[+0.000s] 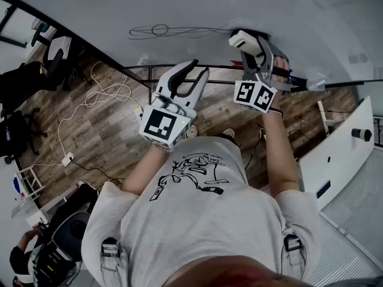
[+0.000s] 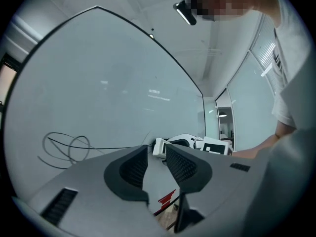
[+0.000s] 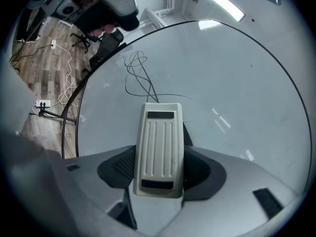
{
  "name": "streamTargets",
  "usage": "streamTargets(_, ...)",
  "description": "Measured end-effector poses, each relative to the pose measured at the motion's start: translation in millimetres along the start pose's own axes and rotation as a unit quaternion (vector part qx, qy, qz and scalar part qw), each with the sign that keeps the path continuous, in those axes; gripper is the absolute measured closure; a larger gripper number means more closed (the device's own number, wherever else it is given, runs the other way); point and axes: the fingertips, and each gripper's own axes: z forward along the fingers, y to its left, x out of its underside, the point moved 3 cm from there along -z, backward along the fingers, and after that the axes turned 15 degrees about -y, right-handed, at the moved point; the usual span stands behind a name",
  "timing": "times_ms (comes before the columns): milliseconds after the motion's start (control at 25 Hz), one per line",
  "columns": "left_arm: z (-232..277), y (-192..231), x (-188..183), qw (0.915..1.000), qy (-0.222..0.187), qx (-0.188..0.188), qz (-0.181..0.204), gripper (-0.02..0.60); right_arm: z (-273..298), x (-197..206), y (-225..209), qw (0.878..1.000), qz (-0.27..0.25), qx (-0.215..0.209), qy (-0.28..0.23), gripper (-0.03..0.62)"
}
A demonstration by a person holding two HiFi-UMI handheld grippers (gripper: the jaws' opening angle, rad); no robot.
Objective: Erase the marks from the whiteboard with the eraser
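The whiteboard (image 1: 197, 8) stands upright ahead of me, with a black scribble (image 1: 160, 31) of loops and long lines on it. The same scribble (image 2: 66, 147) shows low left in the left gripper view and as scribble (image 3: 139, 73) beyond the eraser in the right gripper view. My right gripper (image 1: 254, 51) is shut on a white ribbed eraser (image 3: 160, 148), held at the board just right of the lines' end. The eraser (image 1: 245, 40) pokes out past the fingers. My left gripper (image 1: 190, 72) hangs a little short of the board, open, with nothing between its fingers (image 2: 185, 168).
The board rests on a black metal stand (image 1: 179, 67) over a wood floor with white cables (image 1: 102, 94) and a power strip (image 1: 67, 158). Office chairs (image 1: 57, 55) sit at the left. A white panel (image 1: 335, 151) leans at the right.
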Motion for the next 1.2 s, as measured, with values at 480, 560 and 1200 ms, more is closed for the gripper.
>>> streamTargets(480,117.6,-15.1,36.1,0.9957,0.042,0.016,0.081,0.400,-6.4,-2.4,-30.5,0.999,-0.043,0.019,0.000,0.322)
streamTargets(560,120.4,-15.9,36.2,0.9942,0.043,0.001,0.099,0.400,-7.0,-2.3,-33.7,0.998,-0.053,0.017,0.001,0.322)
streamTargets(1200,132.9,-29.1,18.5,0.9938,0.008,-0.011,0.111,0.411,-18.5,-12.4,-58.8,0.998,-0.052,0.035,-0.022,0.335)
